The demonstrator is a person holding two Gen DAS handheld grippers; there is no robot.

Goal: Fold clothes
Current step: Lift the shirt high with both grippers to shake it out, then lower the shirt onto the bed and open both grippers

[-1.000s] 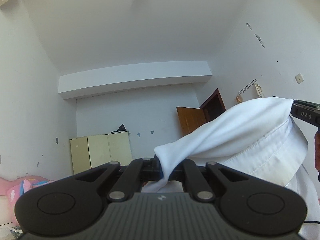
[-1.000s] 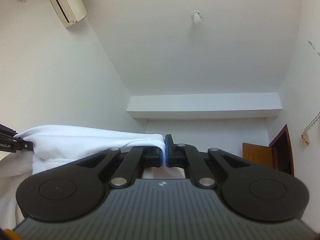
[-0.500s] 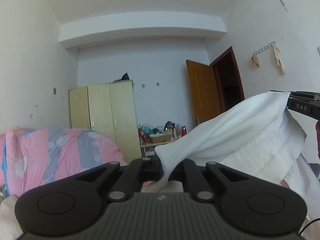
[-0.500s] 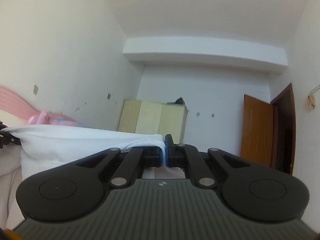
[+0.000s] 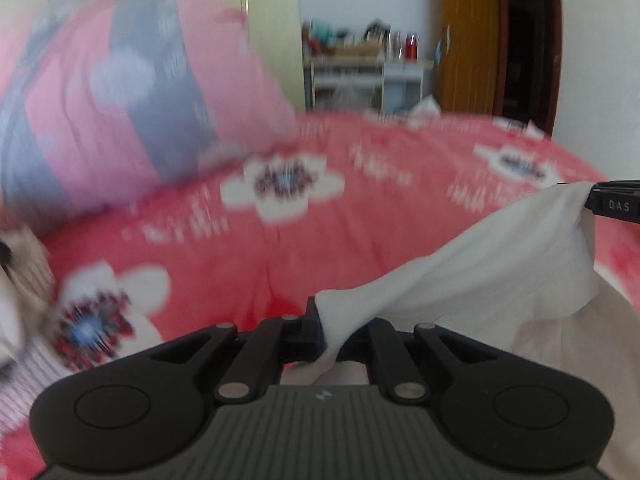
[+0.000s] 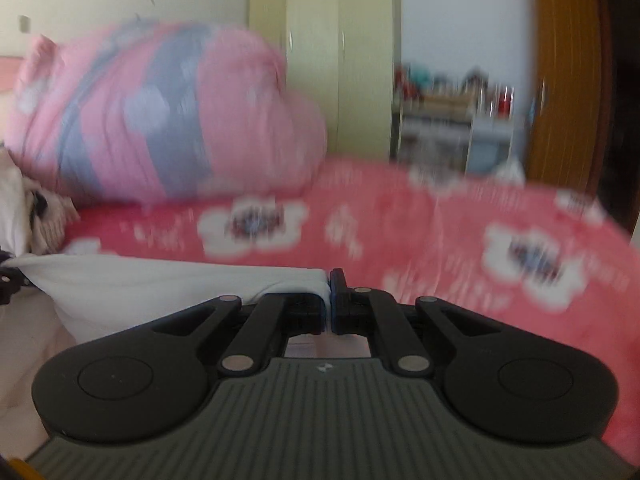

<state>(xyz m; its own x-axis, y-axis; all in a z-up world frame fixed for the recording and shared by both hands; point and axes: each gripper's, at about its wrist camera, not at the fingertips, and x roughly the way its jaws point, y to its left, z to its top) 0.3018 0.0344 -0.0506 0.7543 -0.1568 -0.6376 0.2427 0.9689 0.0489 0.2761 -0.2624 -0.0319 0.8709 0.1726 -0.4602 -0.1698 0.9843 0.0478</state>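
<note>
White shirt (image 5: 480, 264) hangs stretched above the red bedspread (image 5: 360, 208), pinched by the right gripper (image 6: 330, 300) while the left gripper (image 5: 330, 328), jaws just easing apart, risks dropping its corner and spoiling the fold.

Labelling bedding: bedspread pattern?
Red bedspread with white flowers; clearest in the left wrist view.

A red bedspread (image 5: 360, 240) with white flowers is covering the bed, and a big pink and grey quilt (image 5: 120, 92) is sitting bundled up on it at the left. Behind that a pale yellow wardrobe (image 6: 340, 56) is standing by a cluttered white shelf (image 5: 360, 76), with a brown door (image 5: 468, 36) hanging open.
</note>
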